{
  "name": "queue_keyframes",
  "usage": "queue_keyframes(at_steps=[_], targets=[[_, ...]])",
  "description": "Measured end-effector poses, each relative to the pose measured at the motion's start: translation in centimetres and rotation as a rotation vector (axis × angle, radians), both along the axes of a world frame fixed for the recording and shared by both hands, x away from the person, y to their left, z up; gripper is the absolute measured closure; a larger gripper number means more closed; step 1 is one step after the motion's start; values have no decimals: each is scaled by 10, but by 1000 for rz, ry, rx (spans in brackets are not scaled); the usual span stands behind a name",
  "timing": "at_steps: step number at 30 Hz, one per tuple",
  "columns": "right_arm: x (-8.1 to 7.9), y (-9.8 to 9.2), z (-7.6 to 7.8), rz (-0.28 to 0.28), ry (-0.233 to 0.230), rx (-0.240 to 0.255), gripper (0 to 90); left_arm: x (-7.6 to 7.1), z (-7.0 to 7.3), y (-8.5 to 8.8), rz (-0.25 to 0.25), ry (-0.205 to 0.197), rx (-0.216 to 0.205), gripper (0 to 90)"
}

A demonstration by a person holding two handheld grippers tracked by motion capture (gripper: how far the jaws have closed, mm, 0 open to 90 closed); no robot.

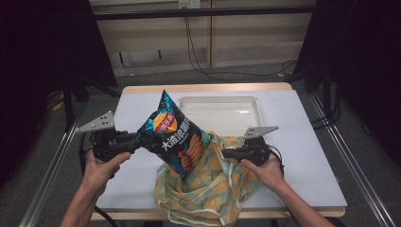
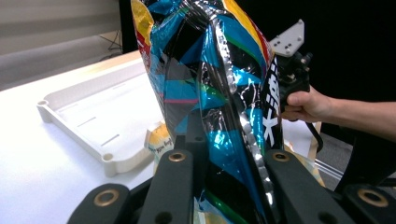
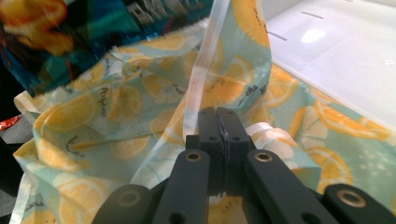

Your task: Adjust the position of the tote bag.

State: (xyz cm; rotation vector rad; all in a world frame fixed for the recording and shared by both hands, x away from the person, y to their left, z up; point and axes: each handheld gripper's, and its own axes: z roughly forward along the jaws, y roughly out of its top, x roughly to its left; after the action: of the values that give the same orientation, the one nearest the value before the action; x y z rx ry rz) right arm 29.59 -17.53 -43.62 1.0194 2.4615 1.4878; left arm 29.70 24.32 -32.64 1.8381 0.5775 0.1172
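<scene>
The chip bag (image 1: 175,137) hangs off the surface, clamped in our left claw (image 1: 142,142), whose jaws close on its side edge near the middle of its length. Its long axis runs tilted: the top corner points up and away from us, leaning toward the left claw's side, and the bottom end dips down toward the cloth bag (image 1: 213,184), between the two claws. In the left claw's view the chip bag (image 2: 215,93) rises straight ahead of the jaws, its crimped back seam running up between them, and our right hand (image 2: 308,105) shows past it with its own tool.

Our right claw (image 1: 227,152) is pinched narrow on the cloth bag, jaws pressed together on a fold of the lemon-print fabric beside its pale handle strap (image 3: 205,65). In that view the cloth bag (image 3: 116,116) spreads ahead and to both sides of the jaws, and the chip bag's lower end (image 3: 70,32) sits up and to the left, over the bag's opening; we cannot tell whether it touches the fabric.

A white tray (image 1: 222,106) lies on the surface (image 1: 307,142) beyond both claws, with the cloth bag's far edge near it.
</scene>
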Motion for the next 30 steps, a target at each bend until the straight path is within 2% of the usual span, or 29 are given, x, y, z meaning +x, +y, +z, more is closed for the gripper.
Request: queue_keyframes(at_steps=[2,7,11,15,20,22,24,28,30], targets=[[-2,-3,1,-1,-1,11,895,1,4,3,6,-8,-1,795],[-12,-9,-2,0,-6,-25,896,3,14,10,12,-29,-29,798],[-14,-16,-9,-9,12,-44,896,9,20,8,20,-40,4,799],[-19,-21,-6,-14,6,-44,896,22,19,5,30,-30,13,799],[-29,-25,-9,-4,14,-54,896,37,16,1,40,-24,44,799],[-32,-27,-11,6,19,-59,896,41,15,0,45,-14,38,799],[-34,-30,-11,17,20,-40,896,45,16,-1,50,-15,41,799],[-38,-35,-10,12,12,-42,891,51,20,-2,53,-14,40,799],[-40,-36,-10,5,5,-32,846,54,20,-2,59,-16,36,799]])
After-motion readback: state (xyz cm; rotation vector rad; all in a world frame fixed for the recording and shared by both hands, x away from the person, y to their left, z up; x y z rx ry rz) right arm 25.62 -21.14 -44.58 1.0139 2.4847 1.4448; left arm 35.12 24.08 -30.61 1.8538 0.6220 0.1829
